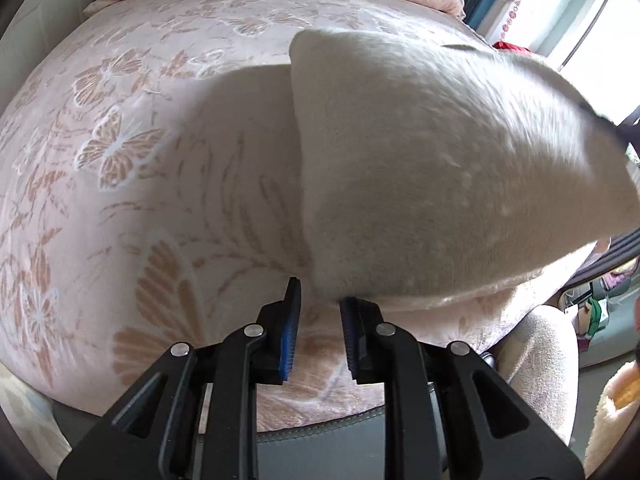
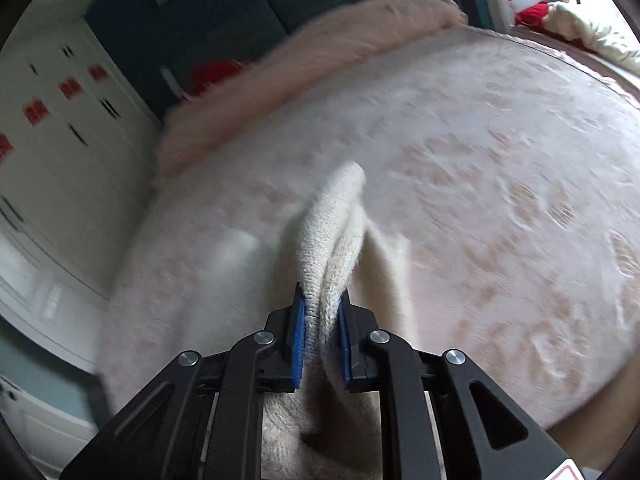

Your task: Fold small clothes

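The right hand-held gripper (image 2: 323, 300) is clenched on a bunched edge of the cream knit garment (image 2: 336, 232), whose ribbed fabric runs from between its blue pads (image 2: 298, 344) up toward 12 o'clock. In the left wrist view that garment (image 1: 440, 168) hangs lifted over the bed (image 1: 120, 140), filling the frame from 12 to 4 o'clock and casting a shadow on the butterfly-patterned blanket. The left hand-held gripper (image 1: 320, 296) is released, its jaws parted, with the garment's lower corner just at its right finger but not clamped between them. This looks like the carry-over stage of a fold. The next move probably calls for the left gripper to pinch that near corner, then both to lay the cloth down flat and even.
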Demonstrator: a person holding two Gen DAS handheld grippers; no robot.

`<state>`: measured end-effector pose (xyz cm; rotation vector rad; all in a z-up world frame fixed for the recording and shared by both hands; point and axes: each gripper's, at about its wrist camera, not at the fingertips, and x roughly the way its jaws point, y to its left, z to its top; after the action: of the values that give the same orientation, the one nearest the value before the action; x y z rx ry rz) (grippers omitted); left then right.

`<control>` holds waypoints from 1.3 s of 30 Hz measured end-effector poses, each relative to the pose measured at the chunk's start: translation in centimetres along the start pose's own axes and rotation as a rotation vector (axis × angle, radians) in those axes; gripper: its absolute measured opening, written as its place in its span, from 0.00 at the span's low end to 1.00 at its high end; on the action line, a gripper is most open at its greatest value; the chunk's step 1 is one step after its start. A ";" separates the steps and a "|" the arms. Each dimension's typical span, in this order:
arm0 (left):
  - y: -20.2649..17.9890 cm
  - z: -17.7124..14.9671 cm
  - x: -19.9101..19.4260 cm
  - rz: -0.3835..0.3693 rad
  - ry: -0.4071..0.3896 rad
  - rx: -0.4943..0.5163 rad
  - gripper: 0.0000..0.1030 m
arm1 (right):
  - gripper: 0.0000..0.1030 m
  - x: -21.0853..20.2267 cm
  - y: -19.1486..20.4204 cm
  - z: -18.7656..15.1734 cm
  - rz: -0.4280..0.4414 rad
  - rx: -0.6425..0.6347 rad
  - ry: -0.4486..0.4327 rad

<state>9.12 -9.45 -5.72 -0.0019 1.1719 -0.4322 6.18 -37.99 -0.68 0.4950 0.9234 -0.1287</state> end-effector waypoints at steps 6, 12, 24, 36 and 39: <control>-0.4 -0.5 -0.5 -0.005 0.013 0.022 0.18 | 0.25 0.4 -2.2 -1.3 -0.018 0.101 0.000; -1.6 0.1 -8.3 -0.113 -0.092 0.027 0.53 | 0.26 -6.1 1.3 -1.3 0.056 -0.002 -0.113; -8.1 5.1 0.8 0.006 -0.073 0.184 0.46 | 0.04 1.6 0.9 -4.7 0.044 -0.028 0.107; -9.9 4.8 0.8 0.043 -0.065 0.218 0.62 | 0.00 11.5 -0.4 4.3 -0.075 -0.083 0.152; -10.0 5.0 1.0 0.052 -0.064 0.226 0.64 | 0.00 10.7 0.8 5.3 -0.117 -0.112 0.179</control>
<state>10.65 -20.06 -2.34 0.2089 1.0528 -0.5129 16.81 -38.66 -6.18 0.3517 1.1288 -0.1397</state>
